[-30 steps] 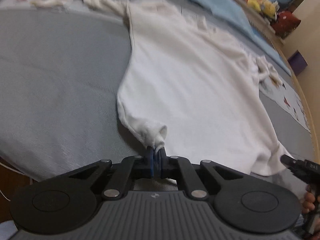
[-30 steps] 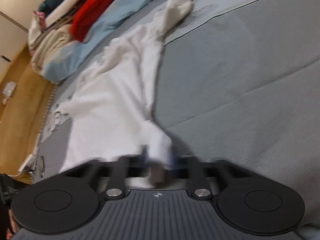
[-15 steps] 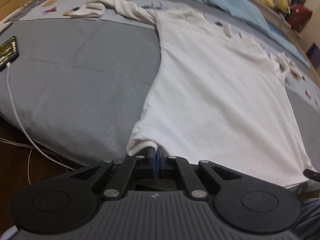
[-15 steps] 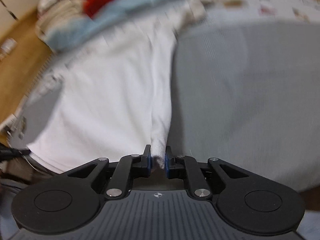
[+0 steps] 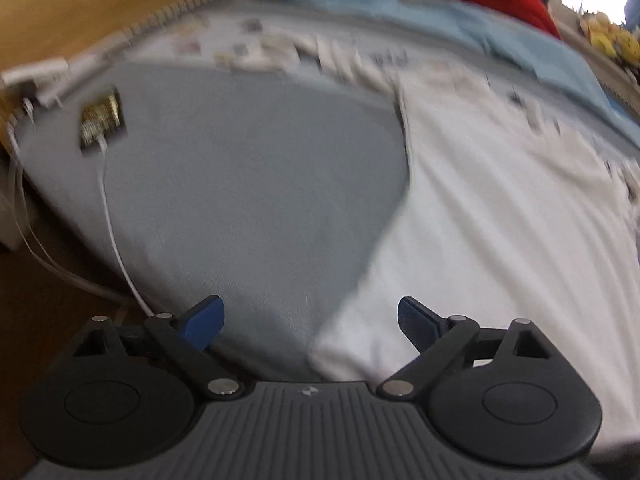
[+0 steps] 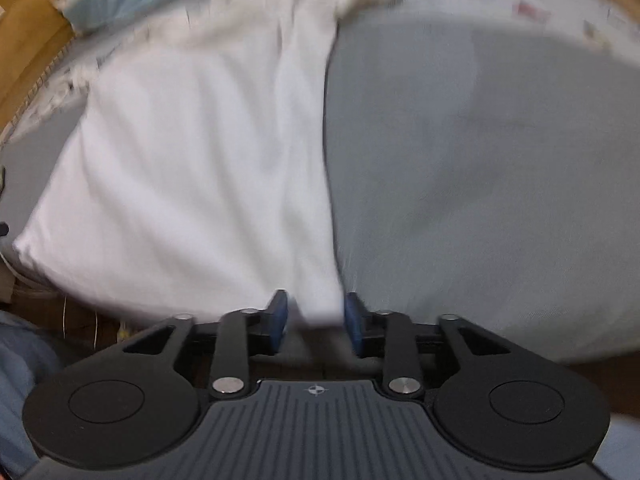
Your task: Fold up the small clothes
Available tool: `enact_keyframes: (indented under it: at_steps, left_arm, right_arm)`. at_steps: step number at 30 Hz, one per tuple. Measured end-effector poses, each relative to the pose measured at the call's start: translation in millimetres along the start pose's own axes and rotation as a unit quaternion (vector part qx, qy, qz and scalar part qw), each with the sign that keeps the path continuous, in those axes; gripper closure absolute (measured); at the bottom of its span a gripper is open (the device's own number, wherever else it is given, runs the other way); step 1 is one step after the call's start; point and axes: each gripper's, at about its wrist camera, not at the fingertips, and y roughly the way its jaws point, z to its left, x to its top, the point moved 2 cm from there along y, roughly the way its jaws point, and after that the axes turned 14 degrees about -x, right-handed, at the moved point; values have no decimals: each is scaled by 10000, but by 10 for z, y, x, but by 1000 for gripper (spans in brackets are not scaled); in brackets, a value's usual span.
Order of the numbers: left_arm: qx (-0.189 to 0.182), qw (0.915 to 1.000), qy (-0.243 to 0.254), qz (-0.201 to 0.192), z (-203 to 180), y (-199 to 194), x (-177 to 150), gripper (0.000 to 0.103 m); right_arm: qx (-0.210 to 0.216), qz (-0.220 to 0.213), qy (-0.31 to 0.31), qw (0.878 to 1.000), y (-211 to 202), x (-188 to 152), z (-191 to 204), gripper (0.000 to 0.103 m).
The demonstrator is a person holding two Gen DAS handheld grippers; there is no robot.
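left claw (image 5: 310,320): jaws opening, wide apart, shirt corner below, untouched
right claw (image 6: 316,320): jaws opening, shirt hem between
white shirt (image 5: 500,220): flat on grey bed (image 5: 248,200)
charger and cable (image 5: 100,124): upper left, clear of shirt
red and blue bedding (image 5: 460,4): top edge

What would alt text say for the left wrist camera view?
A white shirt lies spread flat on a grey bed cover, its near corner between the opening, wide-apart fingers of the left gripper. A white cable trails at left.
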Motion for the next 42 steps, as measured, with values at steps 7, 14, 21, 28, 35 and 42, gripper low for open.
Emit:
enact_keyframes:
  at_steps: [7,14,21,28,35,42]
  left_arm:
    - [-469,9971,-395,-445,-440,483,959,6]
    - [-518,9977,-358,-237,-822,1352,1262,6]
    - [-489,9980,-83,381,-952,1815,1326,6]
    - [-547,9942,-543,755,-832,1921,1248,6]
    - [-552,9941,-721,597,-802,1824,1255,6]
    - [-419,9941,-709,708,-897,1887,1192,6]
  right_arm:
    - [-566,-1812,236,9815,-498,1478,-323,41]
    - [-704,-2072,2265,9491,283,3382,-961,33]
    - [-1678,-1405,835,9722,1687,4298,-152,32]
    - [-2184,-1409,-46,9656,2277,4041,-102,83]
    - [-881,-1142,2685,9524,1348,2817,-1858,73]
    - [-1274,-600,3505,9259,982,1498,-2630,54]
